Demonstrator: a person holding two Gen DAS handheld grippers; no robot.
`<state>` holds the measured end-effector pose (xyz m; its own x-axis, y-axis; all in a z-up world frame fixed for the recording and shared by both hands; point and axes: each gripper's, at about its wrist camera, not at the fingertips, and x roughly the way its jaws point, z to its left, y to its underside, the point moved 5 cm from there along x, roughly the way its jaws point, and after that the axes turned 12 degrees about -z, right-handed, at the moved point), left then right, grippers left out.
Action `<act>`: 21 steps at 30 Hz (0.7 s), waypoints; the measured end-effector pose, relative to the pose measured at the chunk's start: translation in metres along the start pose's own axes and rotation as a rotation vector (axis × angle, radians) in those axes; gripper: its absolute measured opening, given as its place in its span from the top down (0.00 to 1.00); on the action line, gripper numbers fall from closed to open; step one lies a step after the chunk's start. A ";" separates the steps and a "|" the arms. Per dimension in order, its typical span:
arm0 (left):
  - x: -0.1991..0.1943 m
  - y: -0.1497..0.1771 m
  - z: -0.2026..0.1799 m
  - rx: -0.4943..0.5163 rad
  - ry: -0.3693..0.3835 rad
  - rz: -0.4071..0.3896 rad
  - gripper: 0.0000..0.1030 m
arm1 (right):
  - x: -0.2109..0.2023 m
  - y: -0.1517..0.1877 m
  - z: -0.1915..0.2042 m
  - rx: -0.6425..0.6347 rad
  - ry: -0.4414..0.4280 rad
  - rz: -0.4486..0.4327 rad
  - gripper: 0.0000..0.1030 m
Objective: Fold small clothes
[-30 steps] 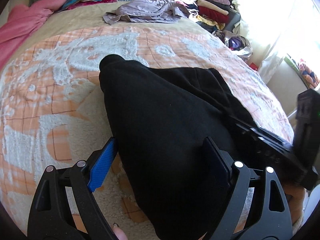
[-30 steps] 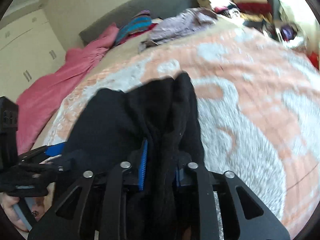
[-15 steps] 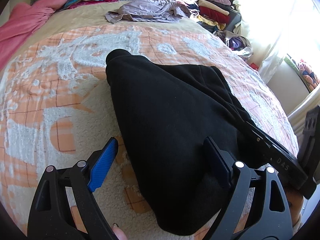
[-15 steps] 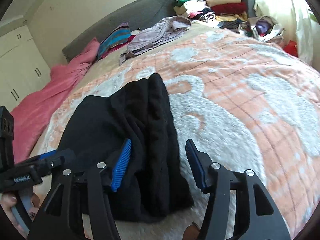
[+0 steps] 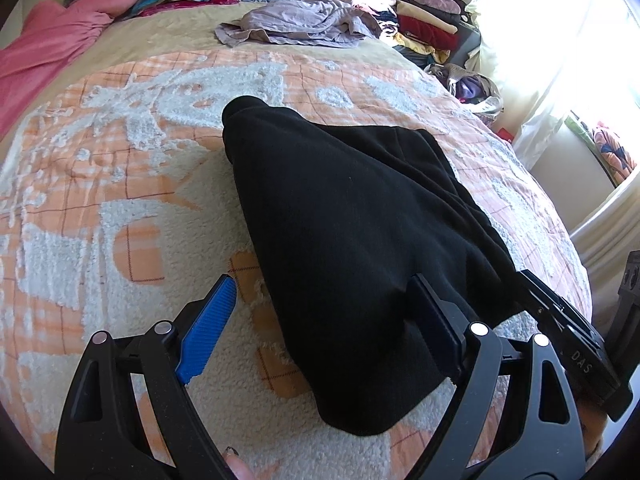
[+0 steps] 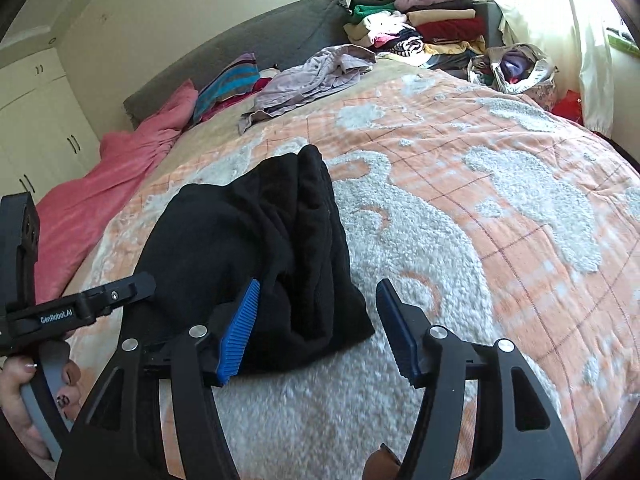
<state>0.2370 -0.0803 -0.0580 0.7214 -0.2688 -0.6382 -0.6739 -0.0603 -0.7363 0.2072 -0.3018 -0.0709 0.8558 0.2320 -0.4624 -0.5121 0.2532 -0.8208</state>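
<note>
Right wrist view: the black garment (image 6: 256, 248) lies folded on the bed (image 6: 500, 208), its near corner bunched just ahead of the tool.
Right tool (image 6: 316, 328): jaws have just been opening and stand apart; the cloth's near edge sits by the left pad, and nothing is clamped.
Left tool (image 5: 324, 320): jaws wide apart, straddling the garment's (image 5: 352, 240) near end; the right pad rests against the cloth, the left pad is clear over the bed (image 5: 100, 200).
Garment place: middle of the bed, near side, well apart from the lilac clothes (image 5: 296, 24) and the folded stack (image 5: 416, 20) far off.
Fold state: probably one fold done, with thick ridges along the right edge.
Risk, snag: the ribbed left pad of the right tool may catch the loose corner as it pulls away and drag the fold open.
Risk, left tool: its right pad could tug the near end askew.
Risk, surface: the fleecy cover may grip the cloth, so any sliding would rumple it.
Risk, bulk: the ridged edge could spring back if not pressed flat.
</note>
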 end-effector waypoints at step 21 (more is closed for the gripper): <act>-0.031 0.009 -0.006 0.018 -0.001 -0.028 0.09 | -0.029 -0.007 -0.006 -0.009 0.090 -0.040 0.29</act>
<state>0.2077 -0.0781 -0.0438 0.7400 -0.2668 -0.6174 -0.6505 -0.0509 -0.7578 0.1860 -0.3159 -0.0533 0.8787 0.1367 -0.4574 -0.4774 0.2522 -0.8417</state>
